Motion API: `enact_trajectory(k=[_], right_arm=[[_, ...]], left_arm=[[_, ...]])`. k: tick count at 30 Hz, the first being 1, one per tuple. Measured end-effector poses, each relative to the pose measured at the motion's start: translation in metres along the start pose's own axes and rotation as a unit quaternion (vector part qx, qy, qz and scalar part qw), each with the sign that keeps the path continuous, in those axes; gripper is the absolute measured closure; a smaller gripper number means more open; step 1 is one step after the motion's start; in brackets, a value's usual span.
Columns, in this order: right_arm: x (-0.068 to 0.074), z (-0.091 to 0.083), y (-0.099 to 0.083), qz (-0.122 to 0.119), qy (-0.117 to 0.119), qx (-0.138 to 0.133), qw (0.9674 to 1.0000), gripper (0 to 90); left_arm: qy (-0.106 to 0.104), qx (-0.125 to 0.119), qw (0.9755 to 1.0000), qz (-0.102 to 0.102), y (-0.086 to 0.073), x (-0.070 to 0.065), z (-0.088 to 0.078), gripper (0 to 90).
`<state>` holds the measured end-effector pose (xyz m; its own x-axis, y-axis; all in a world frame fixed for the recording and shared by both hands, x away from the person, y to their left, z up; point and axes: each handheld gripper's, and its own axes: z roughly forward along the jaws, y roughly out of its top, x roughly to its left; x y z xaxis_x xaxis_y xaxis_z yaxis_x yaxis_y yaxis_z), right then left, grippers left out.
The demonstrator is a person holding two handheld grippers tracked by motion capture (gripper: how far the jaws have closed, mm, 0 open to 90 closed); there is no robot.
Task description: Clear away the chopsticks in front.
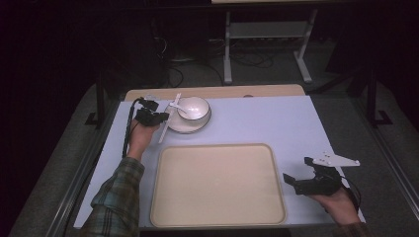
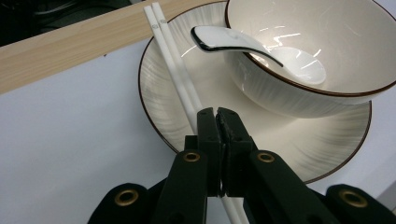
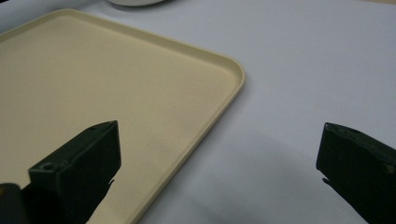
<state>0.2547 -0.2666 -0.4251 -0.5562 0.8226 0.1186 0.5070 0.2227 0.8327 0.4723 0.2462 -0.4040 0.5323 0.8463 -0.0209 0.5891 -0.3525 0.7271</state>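
White table cover (image 1: 276, 123), beige tray (image 1: 217, 185) near centre. Far left: plate (image 2: 182, 88) bearing bowl (image 2: 327, 60) with spoon (image 2: 233, 42). Left gripper (image 2: 217, 122) clamped together on white chopsticks (image 2: 175, 60) lying across plate's left rim. Right gripper (image 1: 296, 184) near right, jaws wide apart, holding nothing, beside tray's right edge.
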Motion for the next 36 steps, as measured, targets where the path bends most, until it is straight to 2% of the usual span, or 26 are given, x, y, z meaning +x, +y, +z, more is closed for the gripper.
enact_trajectory(k=[4, 17, 36], right_arm=[[0.0, 0.0, 0.0, 0.001, 0.001, 0.0, 1.0, 0.0], [-0.001, 0.0, 0.0, 0.001, 0.001, 0.001, 1.0, 0.0], [-0.001, 0.0, 0.0, 0.002, 0.001, 0.0, 1.0, 0.0]], left_arm=[[0.001, 0.01, 0.9999, 0.006, -0.001, -0.002, 0.006, 85.0], [0.011, 0.013, 0.9998, 0.009, -0.002, -0.005, 0.012, 83.4], [0.005, 0.021, 0.9996, 0.018, -0.002, -0.015, 0.023, 79.6]])
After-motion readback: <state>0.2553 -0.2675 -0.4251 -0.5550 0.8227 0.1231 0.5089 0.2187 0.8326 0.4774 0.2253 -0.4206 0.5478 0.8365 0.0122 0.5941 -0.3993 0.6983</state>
